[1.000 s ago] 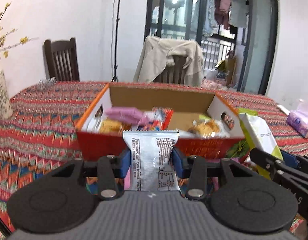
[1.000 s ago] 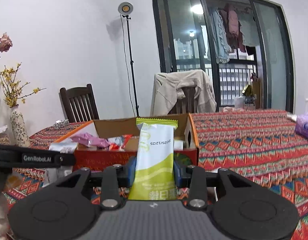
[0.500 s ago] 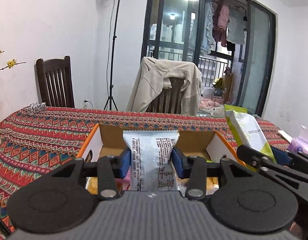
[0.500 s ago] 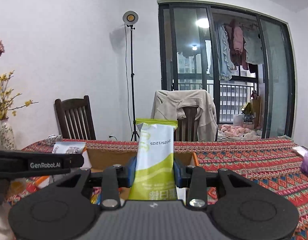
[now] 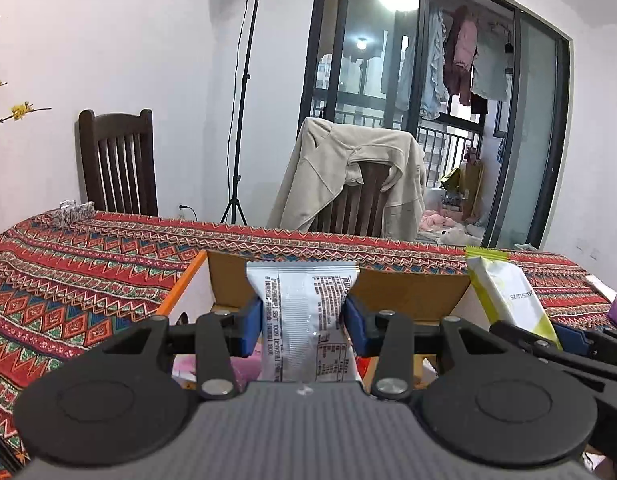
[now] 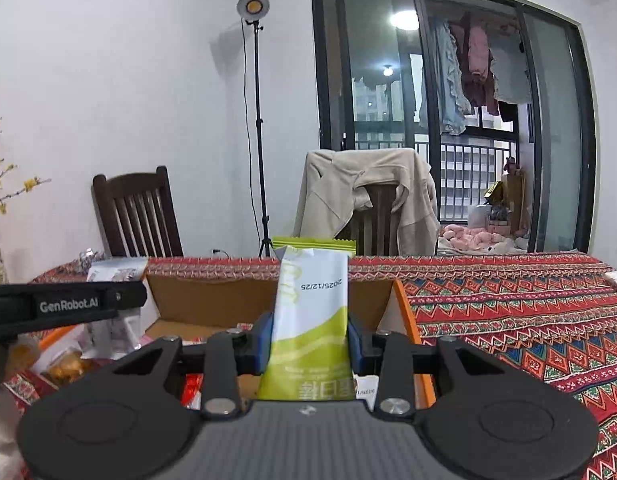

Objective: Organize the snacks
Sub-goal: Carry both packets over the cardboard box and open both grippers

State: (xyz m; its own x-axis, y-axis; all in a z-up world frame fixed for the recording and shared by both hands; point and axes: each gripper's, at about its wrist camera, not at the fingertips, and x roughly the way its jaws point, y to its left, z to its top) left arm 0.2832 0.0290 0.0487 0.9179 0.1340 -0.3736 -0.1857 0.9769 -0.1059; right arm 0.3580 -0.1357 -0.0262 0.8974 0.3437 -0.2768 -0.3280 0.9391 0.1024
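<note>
Because both packets go into the cardboard box (image 5: 408,292), the left gripper (image 5: 304,320) clamps the silver packet (image 5: 304,312) upright; the right gripper (image 6: 310,340) likewise pinches the green packet (image 6: 312,320).

I get bright, even room light; a ceiling lamp (image 5: 398,0) glares in the glass door (image 6: 448,120), beside the lit studio lamp (image 6: 252,5). Frames sharp, edges bowed, corners dark.

Patterned tablecloth (image 5: 88,280) covers table. Dark wooden chair (image 5: 118,164) at far side. Second chair draped with beige jacket (image 5: 348,176). Light stand (image 6: 256,120) against white wall. Laundry (image 6: 476,68) hangs behind glass doors. Yellow-flowered branch (image 6: 12,188) at left.
</note>
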